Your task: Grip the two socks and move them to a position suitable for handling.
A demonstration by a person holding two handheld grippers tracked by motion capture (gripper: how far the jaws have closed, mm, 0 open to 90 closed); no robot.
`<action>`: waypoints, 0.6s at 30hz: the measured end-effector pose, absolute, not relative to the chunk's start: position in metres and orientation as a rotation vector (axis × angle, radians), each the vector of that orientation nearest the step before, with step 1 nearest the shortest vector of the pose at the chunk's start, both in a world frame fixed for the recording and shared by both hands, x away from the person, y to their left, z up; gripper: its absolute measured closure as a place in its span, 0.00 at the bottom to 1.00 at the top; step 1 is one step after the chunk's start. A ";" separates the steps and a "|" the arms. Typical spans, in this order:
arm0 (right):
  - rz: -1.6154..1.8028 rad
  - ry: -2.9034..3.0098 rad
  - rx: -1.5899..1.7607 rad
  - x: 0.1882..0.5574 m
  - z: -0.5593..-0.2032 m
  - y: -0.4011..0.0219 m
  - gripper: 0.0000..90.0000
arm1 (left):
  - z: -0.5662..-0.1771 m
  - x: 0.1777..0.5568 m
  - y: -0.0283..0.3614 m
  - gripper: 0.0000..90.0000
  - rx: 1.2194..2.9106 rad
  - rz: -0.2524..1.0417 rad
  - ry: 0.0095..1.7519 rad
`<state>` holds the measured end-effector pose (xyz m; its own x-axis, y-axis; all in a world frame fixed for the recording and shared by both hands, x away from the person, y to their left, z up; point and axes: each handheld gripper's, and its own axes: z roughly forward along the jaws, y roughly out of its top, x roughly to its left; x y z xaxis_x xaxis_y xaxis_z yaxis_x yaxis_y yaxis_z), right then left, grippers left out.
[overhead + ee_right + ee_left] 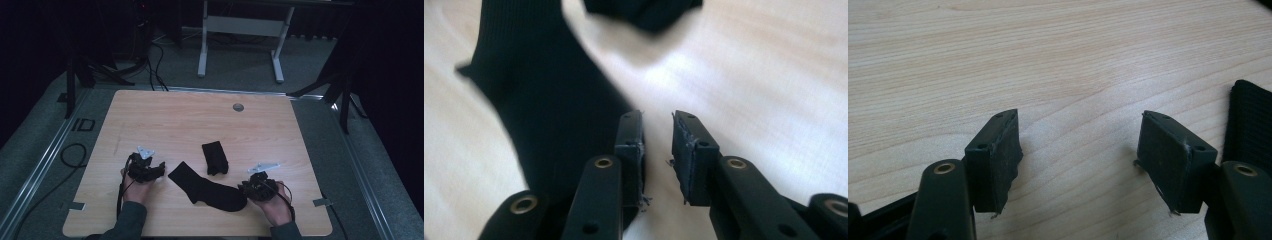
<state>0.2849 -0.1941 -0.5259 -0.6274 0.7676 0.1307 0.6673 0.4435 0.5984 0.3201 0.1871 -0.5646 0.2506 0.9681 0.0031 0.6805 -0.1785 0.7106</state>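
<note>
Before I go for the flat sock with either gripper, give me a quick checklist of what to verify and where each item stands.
1. Flat black sock lies spread out on the table between the grippers: ok.
2. Left gripper jaws wide apart with bare wood between them: ok.
3. Right gripper empty: ok, a narrow gap, nothing between the pads.
4. Right gripper's gap wide enough to take the toe: not ok, it looks too narrow; open further.
5. Folded black sock apart from the flat one: ok, wood shows between them in the high view.
6. Left gripper lined up on the cuff: not ok, the cuff sits off beside its jaws.
</note>
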 end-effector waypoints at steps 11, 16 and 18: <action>0.992 2.443 1.334 0.337 -0.523 -0.159 0.70 | -0.565 0.320 0.187 0.38 1.937 0.626 1.492; 0.958 2.450 1.367 0.354 -0.526 -0.149 0.72 | -0.565 0.320 0.187 0.38 1.936 0.626 1.492; 0.926 2.457 1.389 0.362 -0.530 -0.143 0.70 | -0.565 0.320 0.187 0.38 1.934 0.626 1.493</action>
<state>0.3619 -0.1434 -0.5301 -0.5514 0.8208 0.1491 0.7150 0.3729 0.5914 0.3203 0.1872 -0.5646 0.2525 0.9676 0.0021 0.6794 -0.1788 0.7116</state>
